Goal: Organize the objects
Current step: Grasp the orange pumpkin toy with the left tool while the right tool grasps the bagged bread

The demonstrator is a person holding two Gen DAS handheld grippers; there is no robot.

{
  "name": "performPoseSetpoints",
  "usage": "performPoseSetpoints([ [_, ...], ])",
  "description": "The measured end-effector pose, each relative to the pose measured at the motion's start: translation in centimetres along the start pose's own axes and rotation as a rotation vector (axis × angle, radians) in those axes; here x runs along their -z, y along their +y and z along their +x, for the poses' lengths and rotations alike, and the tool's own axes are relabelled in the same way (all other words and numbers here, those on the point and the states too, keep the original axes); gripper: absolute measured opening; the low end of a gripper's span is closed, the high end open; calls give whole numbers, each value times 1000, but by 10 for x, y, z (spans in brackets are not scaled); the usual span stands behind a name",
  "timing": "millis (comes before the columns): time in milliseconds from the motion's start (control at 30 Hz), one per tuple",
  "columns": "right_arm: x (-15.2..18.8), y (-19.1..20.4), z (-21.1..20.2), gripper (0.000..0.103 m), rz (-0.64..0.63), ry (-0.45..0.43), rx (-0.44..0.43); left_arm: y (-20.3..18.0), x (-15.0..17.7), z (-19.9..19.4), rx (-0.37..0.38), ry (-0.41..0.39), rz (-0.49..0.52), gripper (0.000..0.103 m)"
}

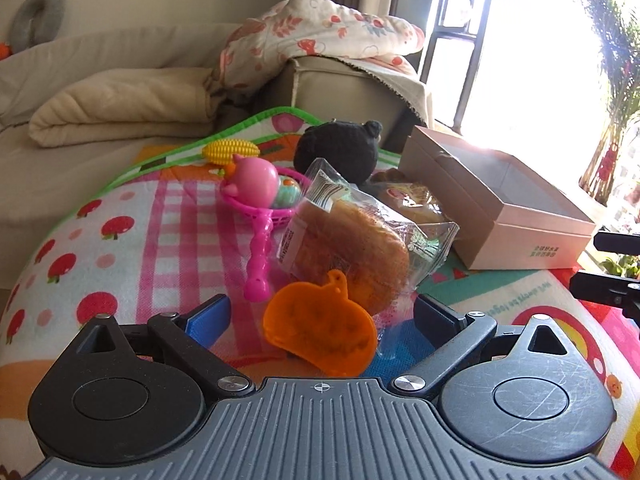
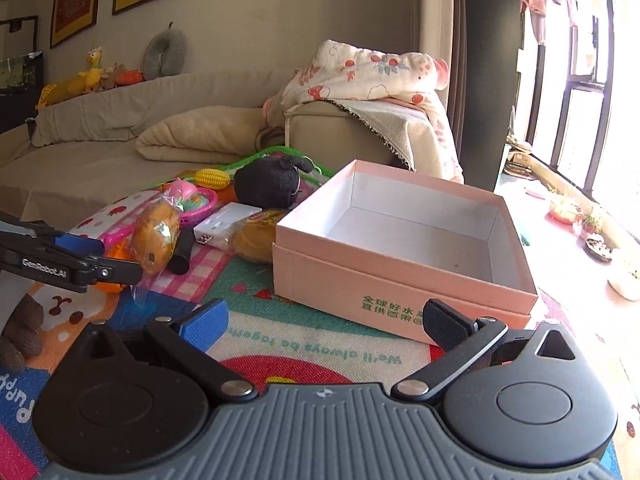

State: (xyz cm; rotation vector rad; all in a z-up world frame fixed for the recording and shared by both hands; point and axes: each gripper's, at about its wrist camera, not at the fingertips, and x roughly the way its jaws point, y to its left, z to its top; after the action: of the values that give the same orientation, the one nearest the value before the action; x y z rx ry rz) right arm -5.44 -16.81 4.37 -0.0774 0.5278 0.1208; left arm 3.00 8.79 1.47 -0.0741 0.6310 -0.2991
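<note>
Both pairs of jaws stand wide apart and grip nothing. Between the spread fingers of the left gripper [image 1: 322,314] lie a flat orange translucent plastic pumpkin-shaped mould [image 1: 320,330] and, just behind it, a clear plastic packet holding a golden-brown bun [image 1: 352,248]; neither blue pad presses on them. The right gripper [image 2: 324,320] hovers over the bright printed play mat [image 2: 280,336], its fingers framing the near wall of the open pale pink cardboard box [image 2: 400,240], which looks empty and sits toward the mat's right edge.

Further left on the mat, toward its far green-bound edge, are a pink plastic toy scoop with a pink round figure in its bowl [image 1: 260,208], a yellow plastic corn cob [image 1: 231,151] and a black knitted plush [image 1: 340,148]. A second wrapped bun [image 1: 416,200] rests against the box's left wall.

The step in hand appears to be picking up the first item with the left gripper for the box. To do it well, commit to one target: the mould overlaps the packet, so closing now could pinch both or only crinkle the loose wrapper. Centre the pads on the bun's body, not the film's sealed end, close gently, lift clear of the mould, and carry it over the box's rim before letting go.
</note>
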Motion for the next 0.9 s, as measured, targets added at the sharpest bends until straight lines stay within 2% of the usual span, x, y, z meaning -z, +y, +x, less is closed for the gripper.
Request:
performPoseSetpoints([
  [67, -12, 6, 1, 103, -20, 4, -50, 1, 1, 1, 32, -5, 0, 70],
  [100, -21, 11, 4, 103, -27, 3, -78, 1, 2, 0, 48, -2, -2, 44],
  [133, -29, 17, 6, 103, -31, -2, -105, 1, 3, -3, 75, 4, -9, 27],
  [167, -36, 24, 11, 103, -34, -4, -126, 1, 4, -7, 76, 4, -13, 19],
  [200, -42, 32, 16, 103, -40, -4, -143, 0, 5, -13, 69, -2, -2, 15],
  [333, -56, 80, 45, 103, -162, -32, -158, 2, 15, -46, 6, -28, 65, 13],
  [400, -58, 106, 64, 103, -248, -25, -159, 9, 20, -61, -3, -17, 61, 13],
  [533, -56, 146, 97, 103, -322, 41, -217, 23, 34, -80, 13, -2, 19, 12],
  [667, -57, 165, 131, 103, -326, 122, -222, 30, 41, -84, 24, -23, -10, 13],
  [733, -56, 167, 141, 92, -311, 167, -207, 31, 44, -84, 31, -37, -19, 18],
  [800, -54, 165, 139, 76, -309, 194, -203, 28, 47, -82, 45, -34, -2, 26],
  [900, -51, 156, 123, 65, -316, 205, -205, 19, 51, -82, 83, -16, 36, 29],
])
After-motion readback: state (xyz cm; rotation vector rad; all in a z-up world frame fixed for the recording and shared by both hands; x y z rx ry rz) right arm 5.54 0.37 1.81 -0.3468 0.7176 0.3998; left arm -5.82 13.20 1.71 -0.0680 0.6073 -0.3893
